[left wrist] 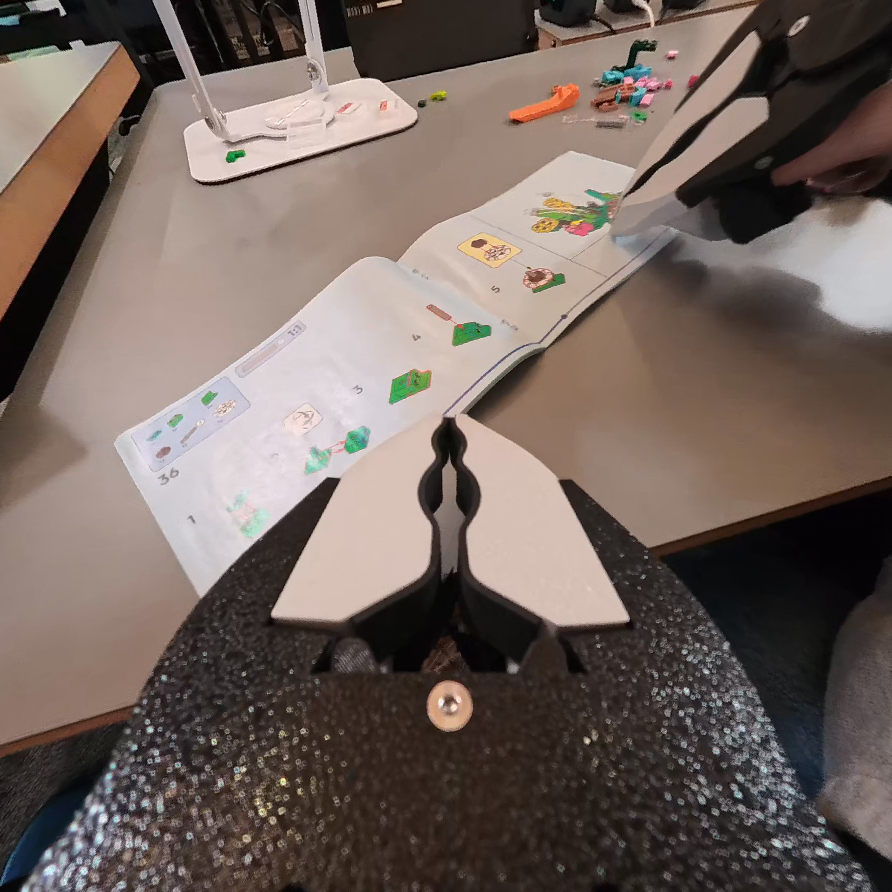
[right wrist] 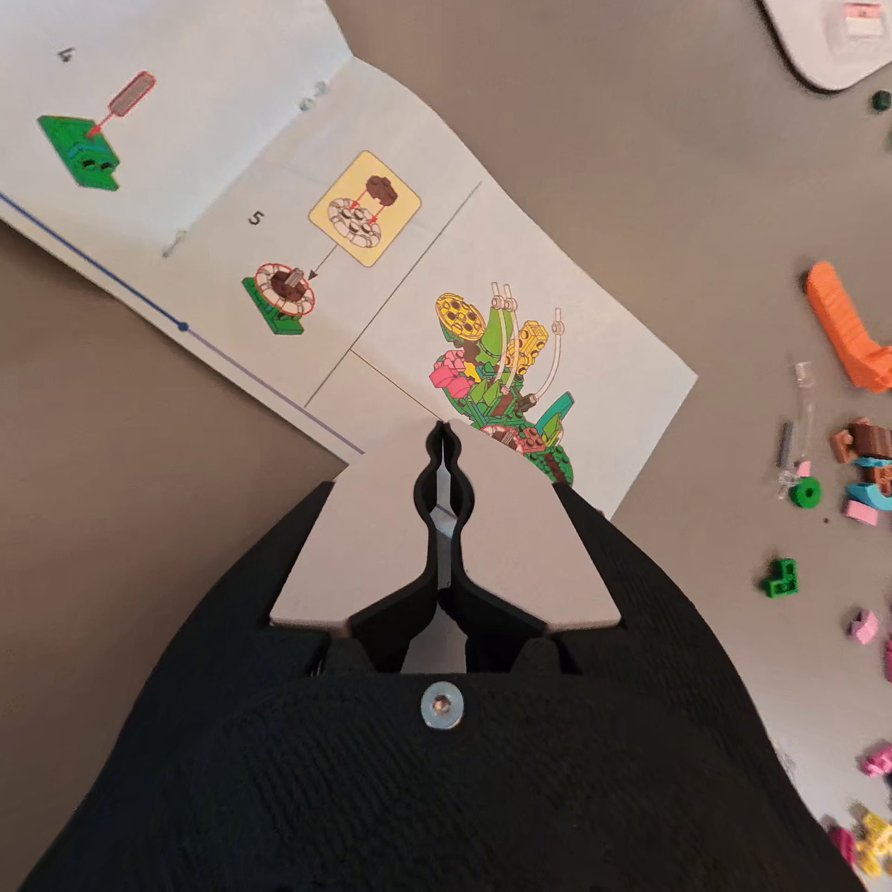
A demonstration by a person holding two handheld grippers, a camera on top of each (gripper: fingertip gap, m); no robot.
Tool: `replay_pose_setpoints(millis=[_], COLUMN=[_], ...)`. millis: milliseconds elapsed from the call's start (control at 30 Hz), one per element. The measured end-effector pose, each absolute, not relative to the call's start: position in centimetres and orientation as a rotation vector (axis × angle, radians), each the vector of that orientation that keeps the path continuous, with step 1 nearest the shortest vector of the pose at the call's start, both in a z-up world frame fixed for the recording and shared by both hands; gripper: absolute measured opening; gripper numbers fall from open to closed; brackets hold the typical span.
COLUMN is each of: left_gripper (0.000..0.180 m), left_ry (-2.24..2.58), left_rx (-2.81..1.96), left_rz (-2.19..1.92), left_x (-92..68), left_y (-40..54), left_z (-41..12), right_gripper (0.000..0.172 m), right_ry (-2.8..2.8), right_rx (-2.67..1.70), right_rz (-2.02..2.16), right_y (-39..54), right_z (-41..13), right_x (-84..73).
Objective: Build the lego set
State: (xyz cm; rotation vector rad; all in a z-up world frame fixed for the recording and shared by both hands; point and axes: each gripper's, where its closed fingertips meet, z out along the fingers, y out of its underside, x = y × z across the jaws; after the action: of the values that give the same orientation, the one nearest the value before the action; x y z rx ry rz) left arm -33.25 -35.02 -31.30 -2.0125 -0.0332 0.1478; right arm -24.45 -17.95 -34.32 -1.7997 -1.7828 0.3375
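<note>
An open instruction booklet with pictures of building steps lies flat on the grey table. My left gripper is shut. Its tips are at the near edge of the booklet's left page, and I cannot tell whether any paper is pinched between them. My right gripper is shut too. Its tips point down at the booklet's right page, beside the picture of the finished model. It also shows in the left wrist view, with its tip down on that page's near corner and a hand holding it.
A white stand base with a small green brick on it is at the back left. An orange brick tool and loose pink, teal, brown and green bricks lie to the right. The table's near edge is close.
</note>
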Motion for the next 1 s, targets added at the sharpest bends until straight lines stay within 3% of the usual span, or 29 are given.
replay_pose_setpoints(millis=[33, 167, 400, 633, 800, 1000], left_gripper=[0.000, 0.000, 0.000, 0.000, 0.000, 0.000], left_ry=[-0.027, 0.040, 0.302, 0.486, 0.544, 0.541], left_rx=[-2.009, -1.980, -1.818, -1.663, -1.635, -1.599], left_rz=[0.139, 0.075, -0.305, -0.524, -0.395, -0.252], left_x=[-33.1, -31.4, -23.5, -18.2, -16.6, -16.3], left_y=[-34.9, -34.0, -29.9, -23.7, -18.3, -17.1], left_z=[-31.3, -30.9, -28.0, -24.6, -24.7, -26.1], right_gripper=[0.000, 0.001, 0.023, 0.022, 0.001, 0.000], right_ry=[-1.763, -1.757, -1.599, -1.201, -0.986, -0.867], right_rx=[-1.801, -1.726, -1.446, -1.536, -1.580, -1.693], right_rz=[0.335, 0.537, 1.038, 0.884, 0.701, 0.333], right_y=[-17.5, -19.4, -25.6, -19.2, -13.6, -7.1], right_z=[-34.3, -32.9, -27.1, -23.9, -23.2, -24.4], right_x=[-24.6, -25.3, -21.0, -10.9, -3.5, 6.7])
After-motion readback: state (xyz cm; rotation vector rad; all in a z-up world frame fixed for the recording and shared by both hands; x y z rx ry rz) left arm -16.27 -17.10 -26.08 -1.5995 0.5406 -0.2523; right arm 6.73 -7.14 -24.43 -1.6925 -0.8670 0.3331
